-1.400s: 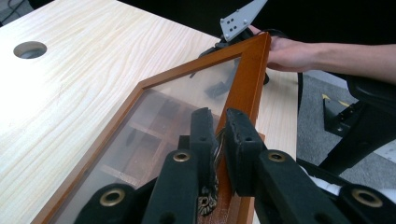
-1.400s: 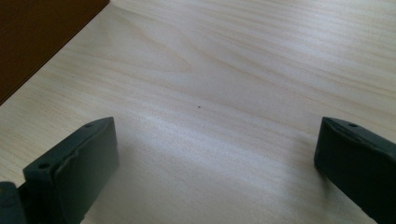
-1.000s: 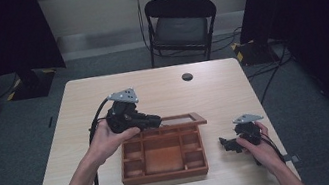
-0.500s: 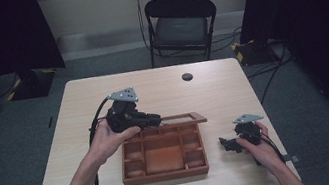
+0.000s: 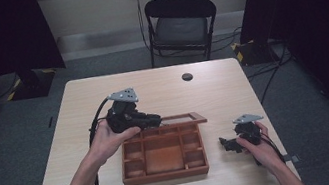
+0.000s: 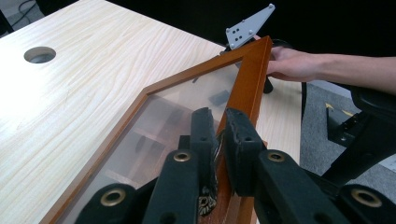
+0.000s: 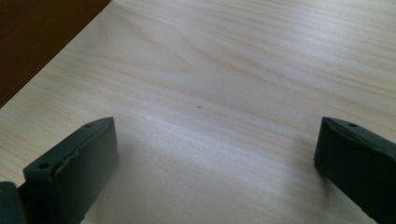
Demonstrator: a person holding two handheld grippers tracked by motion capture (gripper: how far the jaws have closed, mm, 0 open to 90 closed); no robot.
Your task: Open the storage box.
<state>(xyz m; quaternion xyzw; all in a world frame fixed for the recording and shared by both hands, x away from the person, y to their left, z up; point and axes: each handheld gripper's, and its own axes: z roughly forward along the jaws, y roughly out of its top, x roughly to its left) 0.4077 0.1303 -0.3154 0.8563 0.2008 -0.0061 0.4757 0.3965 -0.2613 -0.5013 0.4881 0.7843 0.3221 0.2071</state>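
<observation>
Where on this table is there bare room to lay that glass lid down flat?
Bare table lies left of the wooden box, and widely behind it up to the cable hole. Right of the box is crowded by the right gripper; the left gripper holds the lid.

From my seat, the raised lid (image 5: 182, 118) blocks the wooden box (image 5: 166, 173) at twelve o'clock; bare table (image 5: 78, 102) lies at ten.

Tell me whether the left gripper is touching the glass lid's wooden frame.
Touching. In the left gripper view, the left gripper has both jaws clamped on the wooden frame of the glass lid, with no gap showing at either pad.
</observation>
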